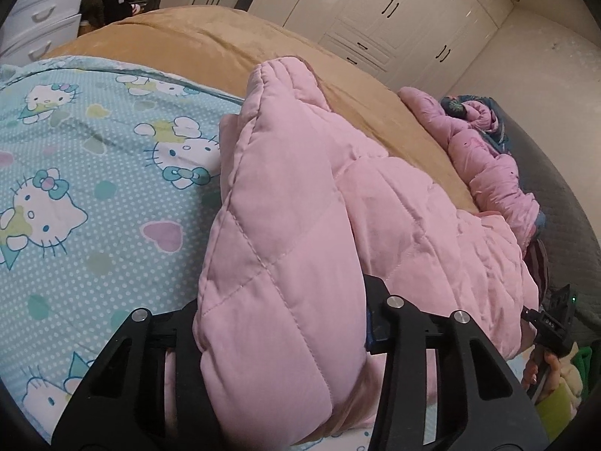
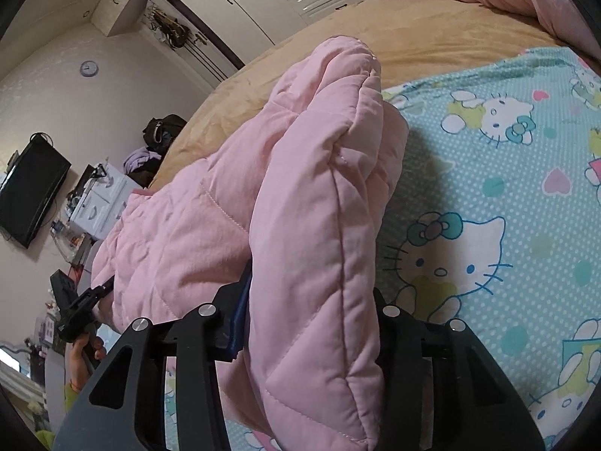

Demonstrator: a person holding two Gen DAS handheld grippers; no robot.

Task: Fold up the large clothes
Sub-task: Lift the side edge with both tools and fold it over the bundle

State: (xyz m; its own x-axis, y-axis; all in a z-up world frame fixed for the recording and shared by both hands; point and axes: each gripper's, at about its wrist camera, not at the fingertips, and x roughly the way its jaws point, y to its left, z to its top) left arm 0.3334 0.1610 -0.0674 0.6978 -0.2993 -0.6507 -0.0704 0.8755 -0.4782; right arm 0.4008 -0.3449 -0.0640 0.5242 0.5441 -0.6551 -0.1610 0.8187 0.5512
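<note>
- My left gripper (image 1: 281, 323) is clamped on a thick fold of the pink quilted jacket (image 1: 300, 203), which lies on the cartoon-cat sheet (image 1: 75, 150) and tan blanket (image 1: 210, 49).
- My right gripper (image 2: 308, 323) pinches another padded edge of the jacket (image 2: 300, 173).
- Only the left view shows the crumpled pink bedding (image 1: 484, 158); only the right shows the wall TV (image 2: 32, 191) and clock (image 2: 89, 68).
</note>
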